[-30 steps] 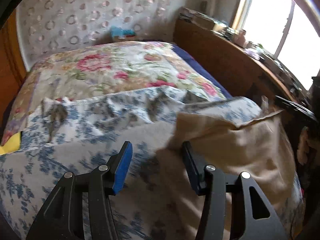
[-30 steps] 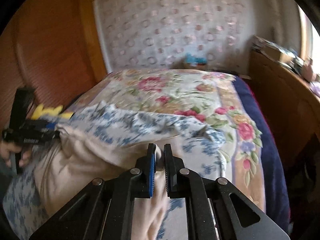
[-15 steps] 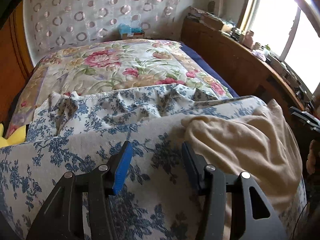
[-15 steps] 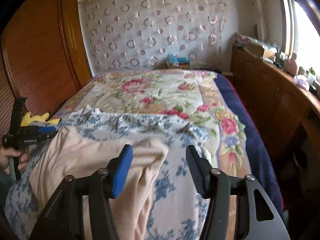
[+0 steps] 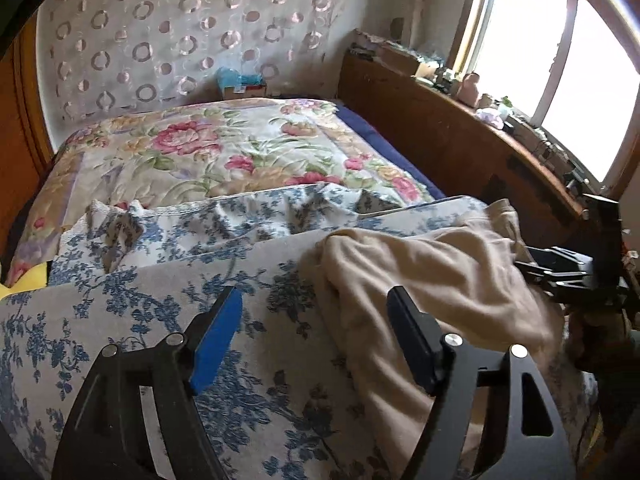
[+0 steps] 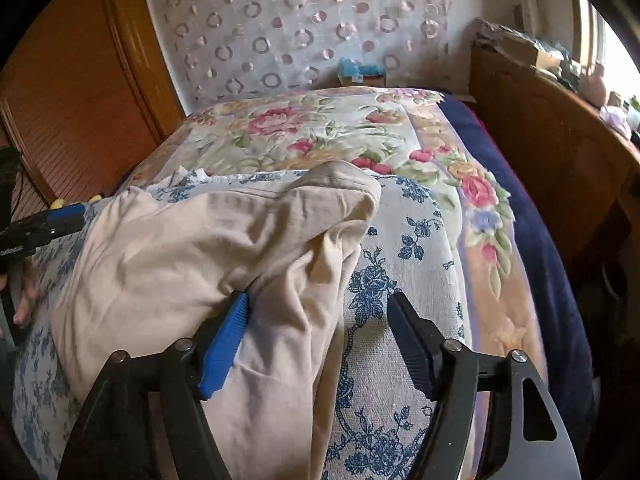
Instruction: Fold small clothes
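Circle-patterned curtain [image 5: 168,40] hangs behind the bed, and a floral quilt [image 5: 224,152] covers the far half of the mattress, with a dark blue sheet [image 6: 532,240] showing along its 3 o'clock edge. Nearer us lies a blue-and-white floral cloth [image 5: 168,292], rumpled at its far border. A wooden headboard-like panel [image 5: 432,136] runs along the 2 o'clock side under a bright window [image 5: 560,60], its ledge crowded with small items we cannot make out. A small box with something teal [image 6: 360,70] sits at 12 o'clock beyond the quilt, and a wooden slatted door [image 6: 68,92] stands at 10 o'clock in the right wrist view.

We hold the left gripper [image 5: 314,334] with its jaws spread wide; they have just been opening, and only the blue-and-white cloth and the beige garment's edge lie beneath the gap. The beige garment [image 6: 208,248] rests crumpled on the blue-and-white cloth, at 3 o'clock from our left gripper and filling the 9 o'clock half of the right wrist view.

We hold the right gripper [image 6: 318,320] with its jaws also apart and just been opening. A fold of the garment lies between them; the blue pad [image 6: 224,344] sits against the fabric, the dark pad stands clear of it over the cloth, so nothing is clamped.
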Tool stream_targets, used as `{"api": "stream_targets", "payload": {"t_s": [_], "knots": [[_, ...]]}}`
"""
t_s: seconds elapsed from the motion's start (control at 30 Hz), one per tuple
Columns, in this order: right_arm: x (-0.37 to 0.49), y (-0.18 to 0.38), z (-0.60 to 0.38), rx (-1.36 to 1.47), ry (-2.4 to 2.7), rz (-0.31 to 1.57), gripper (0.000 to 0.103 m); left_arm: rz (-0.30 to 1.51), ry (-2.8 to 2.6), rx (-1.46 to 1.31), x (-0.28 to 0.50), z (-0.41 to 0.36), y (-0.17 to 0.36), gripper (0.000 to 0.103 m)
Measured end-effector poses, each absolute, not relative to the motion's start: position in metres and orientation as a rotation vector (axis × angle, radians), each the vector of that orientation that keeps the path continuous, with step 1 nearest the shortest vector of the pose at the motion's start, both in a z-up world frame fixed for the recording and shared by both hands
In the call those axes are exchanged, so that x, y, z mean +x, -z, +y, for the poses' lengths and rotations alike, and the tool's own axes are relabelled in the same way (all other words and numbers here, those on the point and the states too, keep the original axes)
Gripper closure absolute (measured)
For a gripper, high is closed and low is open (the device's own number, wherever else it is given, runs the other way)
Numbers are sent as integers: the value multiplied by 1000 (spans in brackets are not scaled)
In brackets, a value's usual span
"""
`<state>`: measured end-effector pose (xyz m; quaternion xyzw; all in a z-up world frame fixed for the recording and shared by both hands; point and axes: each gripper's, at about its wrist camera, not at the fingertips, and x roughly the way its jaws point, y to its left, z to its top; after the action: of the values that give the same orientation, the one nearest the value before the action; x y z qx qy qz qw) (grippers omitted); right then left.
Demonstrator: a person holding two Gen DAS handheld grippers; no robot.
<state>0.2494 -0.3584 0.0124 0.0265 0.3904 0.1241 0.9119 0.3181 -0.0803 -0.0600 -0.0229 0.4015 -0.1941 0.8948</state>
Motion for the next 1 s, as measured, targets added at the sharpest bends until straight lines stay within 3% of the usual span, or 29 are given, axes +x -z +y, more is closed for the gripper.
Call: {"api": "stream_targets", "payload": {"t_s": [0.3,0.5,0.6,0.63,0.73,0.83,0.9,1.0], "knots": [[254,-7,-352,41,-303,811,29,929,426,-26,334,-107,86,27],[256,-4,-348,11,-338,815,40,938,437,-30,340,-115,92,28],[255,-3,-344,2,-348,808,48,941,435,-28,341,-119,92,28],[254,-2,-342,-2,-361,806,56,940,441,-28,342,-120,92,28],[255,0,-346,24,-399,810,71,930,454,-27,342,-123,92,36],[257,1,-349,36,-412,805,77,930,466,-42,342,-123,91,46],[257,3,-352,47,-407,797,81,938,482,-60,342,-122,90,59],[254,3,-351,38,-399,774,85,944,514,-88,340,-121,88,86]]}}
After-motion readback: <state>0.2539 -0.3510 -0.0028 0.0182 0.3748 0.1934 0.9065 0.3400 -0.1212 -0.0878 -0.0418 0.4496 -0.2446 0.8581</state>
